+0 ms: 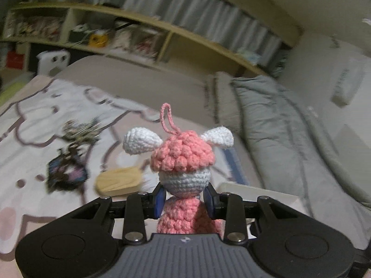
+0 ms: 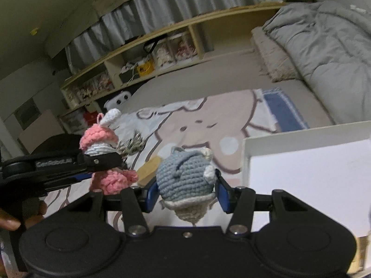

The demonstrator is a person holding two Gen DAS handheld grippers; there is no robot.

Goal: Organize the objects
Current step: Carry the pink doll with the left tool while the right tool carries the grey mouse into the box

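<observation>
Left tool [image 1: 185,200] pinching pink crochet doll [image 1: 183,159] at neck; right tool [image 2: 188,191] clamping blue-grey crochet doll [image 2: 185,176]. Soft yarn, either may slip out short of white box [image 2: 308,134] ahead-right.

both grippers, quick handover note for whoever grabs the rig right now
Left gripper: shut on the pink crochet doll, held upright above the blanket.
Right gripper: shut on the grey crochet toy, just left of the white box.
Still on the blanket: wooden brush, dark patterned pouch.
Done: both toys picked up. Left: neither is placed yet; likely into the box, then the loose items.
</observation>
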